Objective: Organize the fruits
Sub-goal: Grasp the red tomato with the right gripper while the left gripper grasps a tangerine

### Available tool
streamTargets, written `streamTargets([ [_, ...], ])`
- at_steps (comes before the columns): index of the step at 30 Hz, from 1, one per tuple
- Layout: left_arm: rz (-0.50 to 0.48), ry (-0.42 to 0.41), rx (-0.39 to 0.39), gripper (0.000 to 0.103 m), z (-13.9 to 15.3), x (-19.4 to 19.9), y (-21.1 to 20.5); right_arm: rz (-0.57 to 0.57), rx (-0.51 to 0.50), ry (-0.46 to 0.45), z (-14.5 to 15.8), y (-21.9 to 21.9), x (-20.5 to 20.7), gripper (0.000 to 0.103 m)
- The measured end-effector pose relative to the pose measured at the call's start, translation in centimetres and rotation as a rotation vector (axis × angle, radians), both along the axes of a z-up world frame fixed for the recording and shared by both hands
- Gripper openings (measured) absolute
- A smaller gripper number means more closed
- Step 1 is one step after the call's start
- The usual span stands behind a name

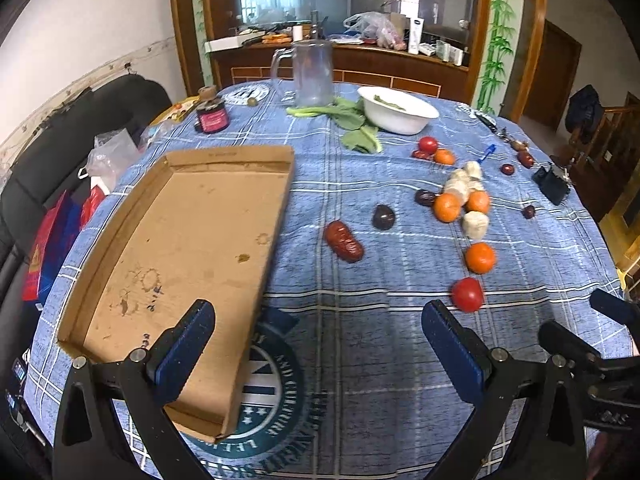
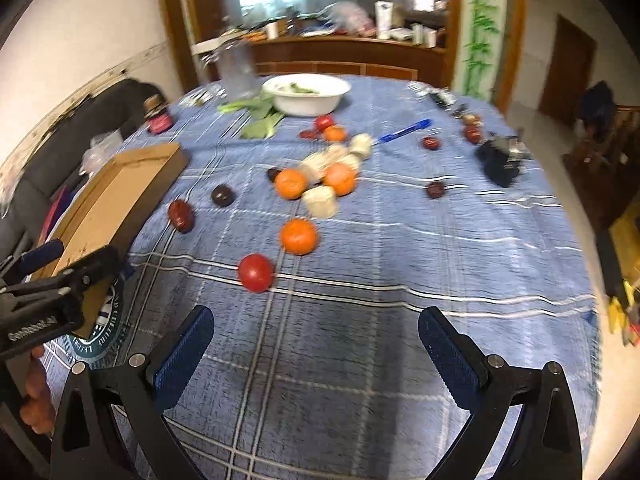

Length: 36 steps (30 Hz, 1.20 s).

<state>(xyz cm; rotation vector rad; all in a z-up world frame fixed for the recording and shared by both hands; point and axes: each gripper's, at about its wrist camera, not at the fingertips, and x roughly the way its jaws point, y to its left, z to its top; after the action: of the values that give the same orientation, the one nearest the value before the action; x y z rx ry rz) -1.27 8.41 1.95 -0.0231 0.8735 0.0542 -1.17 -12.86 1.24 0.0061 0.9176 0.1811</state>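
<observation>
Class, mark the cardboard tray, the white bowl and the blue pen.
cardboard tray (image 1: 192, 232), left wrist view, bare floor of the tray
white bowl (image 2: 308, 105), right wrist view, outer wall
blue pen (image 2: 404, 130), right wrist view, middle of barrel

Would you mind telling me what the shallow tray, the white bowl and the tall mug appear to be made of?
The tray looks like raw brown cardboard: matte, stained, with folded edges. The white bowl is smooth and slightly glossy, ceramic or plastic; I cannot tell which. The mug is see-through, glass or clear plastic.
</observation>
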Motion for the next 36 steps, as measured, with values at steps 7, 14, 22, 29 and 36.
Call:
streamTargets([
  [7,0.041,-0.001,-0.009,0.103,0.3,-0.5,2.4,0.124,0.034,0.011,-1.7,2.6,2.4,0.095],
  [14,0.079,0.011,-0.038,0.103,0.2,-0.7,4.3,0.204,0.056,0.092,-3.6,5.1,4.5,0.064],
  [22,0.068,0.02,-0.061,0.103,-0.1,-0.3,4.1,0.198,0.063,0.141,-4.9,5.0,5.2,0.031],
  [29,-0.043,0.04,-0.049,0.103,-0.4,1.9,-0.8,0.147,0.036,0.106,-3.6,1.4,3.4,0.031],
  [36,-0.178,0.086,-0.082,0.103,-2.0,5.7,-8.6,0.063,-0.027,0.104,-3.6,-4.3,1.5,0.031],
])
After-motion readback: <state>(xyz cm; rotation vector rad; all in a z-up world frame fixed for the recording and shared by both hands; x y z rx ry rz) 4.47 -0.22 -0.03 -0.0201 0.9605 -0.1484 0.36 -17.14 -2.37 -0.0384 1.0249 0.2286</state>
